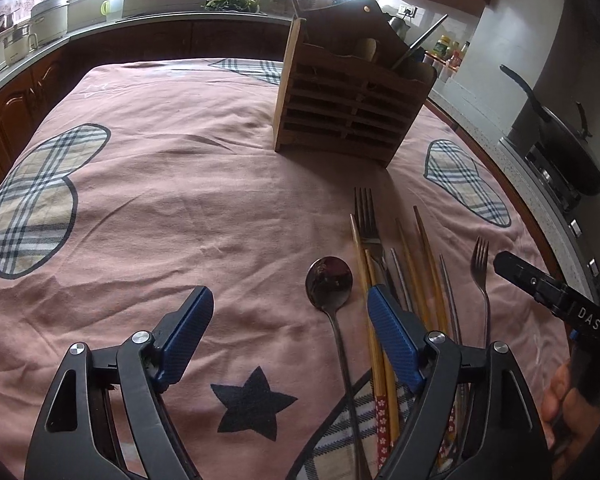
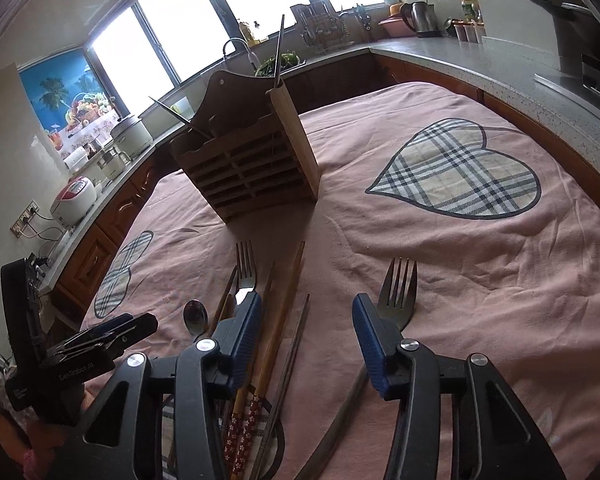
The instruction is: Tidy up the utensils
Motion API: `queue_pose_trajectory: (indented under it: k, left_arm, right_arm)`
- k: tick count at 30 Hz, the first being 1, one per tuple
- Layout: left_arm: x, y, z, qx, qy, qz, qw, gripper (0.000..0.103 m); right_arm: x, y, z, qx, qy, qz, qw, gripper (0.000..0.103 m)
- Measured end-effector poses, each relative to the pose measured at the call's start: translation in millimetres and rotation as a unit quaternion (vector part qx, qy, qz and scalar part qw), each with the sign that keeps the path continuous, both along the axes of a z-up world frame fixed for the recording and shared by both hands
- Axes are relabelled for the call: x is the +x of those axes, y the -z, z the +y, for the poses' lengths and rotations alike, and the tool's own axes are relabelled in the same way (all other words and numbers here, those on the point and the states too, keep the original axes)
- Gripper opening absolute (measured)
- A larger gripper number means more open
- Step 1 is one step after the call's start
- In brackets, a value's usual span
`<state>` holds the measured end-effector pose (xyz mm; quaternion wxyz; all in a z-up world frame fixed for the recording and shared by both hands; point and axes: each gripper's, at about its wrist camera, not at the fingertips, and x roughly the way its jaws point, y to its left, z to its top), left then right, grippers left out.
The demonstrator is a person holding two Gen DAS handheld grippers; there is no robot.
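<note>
Gaping, both tools hold nothing: left tool (image 1: 286,312) w/ round steel spoon (image 1: 329,280) between, right tool (image 2: 306,314) over metal chopsticks (image 2: 296,344).

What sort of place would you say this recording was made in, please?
Most likely a home kitchen. A worktop runs round the room with a sink tap under the window, an electric kettle and a rice cooker stand on it, and a black pan sits on the hob.
</note>
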<state>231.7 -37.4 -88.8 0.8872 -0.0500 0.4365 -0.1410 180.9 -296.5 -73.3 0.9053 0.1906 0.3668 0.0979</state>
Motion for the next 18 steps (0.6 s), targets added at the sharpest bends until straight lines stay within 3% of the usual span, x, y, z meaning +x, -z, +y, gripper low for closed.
queue_pose_trajectory:
  k: [5, 12, 15, 18]
  left_arm:
    - [12.2, 9.7, -15.0, 0.02, 0.018, 0.012, 0.9996, 0.079]
    - [23.3, 21.1, -28.7, 0.047, 0.034, 0.016, 0.9982, 0.068]
    - [23.2, 21.6, -31.3, 0.056, 0.036, 0.006, 0.9978, 0.053]
    - [23.7, 21.4, -34.5, 0.064, 0.044, -0.001, 0.997, 0.025]
  right_arm:
    - [19.9, 16.8, 12.3, -0.012, -0.013, 0.029, 0.999, 0.03]
    - [38.3, 35.4, 22.9, -0.026, -0.024, 0.052, 0.998, 0.026]
    - [42.1, 34.3, 26.9, -0.039, -0.029, 0.05, 0.998, 0.024]
    - [42.8, 33.6, 31.4, -0.063, -0.029, 0.049, 0.996, 0.016]
